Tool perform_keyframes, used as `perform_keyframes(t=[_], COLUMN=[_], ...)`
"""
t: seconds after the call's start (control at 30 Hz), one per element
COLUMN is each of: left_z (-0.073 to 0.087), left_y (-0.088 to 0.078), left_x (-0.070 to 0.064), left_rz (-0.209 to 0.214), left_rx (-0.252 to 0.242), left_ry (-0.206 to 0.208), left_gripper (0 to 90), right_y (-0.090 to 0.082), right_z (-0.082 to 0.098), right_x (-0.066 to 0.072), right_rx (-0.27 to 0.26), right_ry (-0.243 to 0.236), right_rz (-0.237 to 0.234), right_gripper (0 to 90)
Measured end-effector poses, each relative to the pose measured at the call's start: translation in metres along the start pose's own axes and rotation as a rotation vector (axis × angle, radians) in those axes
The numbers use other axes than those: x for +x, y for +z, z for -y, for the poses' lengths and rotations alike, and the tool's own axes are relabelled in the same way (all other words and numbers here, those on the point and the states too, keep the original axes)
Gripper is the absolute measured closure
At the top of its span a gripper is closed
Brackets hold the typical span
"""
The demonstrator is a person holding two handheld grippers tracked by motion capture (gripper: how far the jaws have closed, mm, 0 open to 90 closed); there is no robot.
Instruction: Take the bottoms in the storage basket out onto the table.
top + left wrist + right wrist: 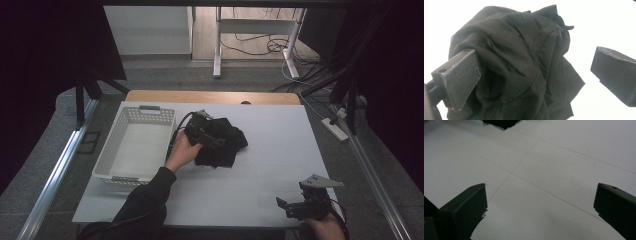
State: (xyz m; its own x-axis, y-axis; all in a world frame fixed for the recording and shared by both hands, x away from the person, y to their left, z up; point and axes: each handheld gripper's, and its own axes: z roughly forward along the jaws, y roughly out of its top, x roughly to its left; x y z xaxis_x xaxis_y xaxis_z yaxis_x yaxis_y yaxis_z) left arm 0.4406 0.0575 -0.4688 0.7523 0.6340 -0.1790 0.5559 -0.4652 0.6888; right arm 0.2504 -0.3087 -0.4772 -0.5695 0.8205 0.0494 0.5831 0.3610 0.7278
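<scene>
At the centre of the white table (260, 175), just right of the basket, lies the black garment (222, 142), crumpled in a heap on the sheet. I have the left gripper (202, 131) set over its near-left edge. In the left gripper view the jaws stand spread wide, one on either side of the bunched cloth (524, 65), with nothing pinched between them; the left jaw looks to sit against a fold, but I cannot tell whether it presses in. I judge the step in hand to be the approach for a grasp, not yet closed.

The next move, as I read it, calls for lowering the jaws into the thickest fold and closing firmly, since the fabric is loose and a shallow bite would likely catch one layer and let the rest trail.

The right gripper (305, 205) rests at the near-right corner of the table, well apart from the garment. Its jaws are likewise spread, holding nothing, over bare sheet (544, 182).

The white perforated basket (107, 162) stands on the left side, its inside bare, its right wall just beside my left hand (182, 150). That wall would stand in the way of any carry leftward; the garment would need lifting clear of the rim. Nothing else lies between the two.
</scene>
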Motion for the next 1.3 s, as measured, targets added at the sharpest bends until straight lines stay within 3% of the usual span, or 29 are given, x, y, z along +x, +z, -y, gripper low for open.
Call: perform_keyframes(t=[0.5, 0.9, 1.3], left_z=[0.000, 0.006, 0.024], left_y=[-0.017, -0.034, -0.054], left_x=[-0.013, -0.010, -0.004], left_rz=[0.013, 0.021, 0.021], left_rx=[-0.018, -0.035, -0.060], left_ry=[0.007, 0.022, 0.001], left_gripper=[0.0, 0.0, 0.0], right_y=[0.000, 0.000, 0.001], right_z=[0.000, 0.000, 0.000], right_x=[0.000, 0.001, 0.001], right_rx=[0.001, 0.003, 0.005], right_ry=[-0.002, -0.003, -0.003], right_rz=[0.001, 0.001, 0.002], right_gripper=[0.0, 0.0, 0.0])
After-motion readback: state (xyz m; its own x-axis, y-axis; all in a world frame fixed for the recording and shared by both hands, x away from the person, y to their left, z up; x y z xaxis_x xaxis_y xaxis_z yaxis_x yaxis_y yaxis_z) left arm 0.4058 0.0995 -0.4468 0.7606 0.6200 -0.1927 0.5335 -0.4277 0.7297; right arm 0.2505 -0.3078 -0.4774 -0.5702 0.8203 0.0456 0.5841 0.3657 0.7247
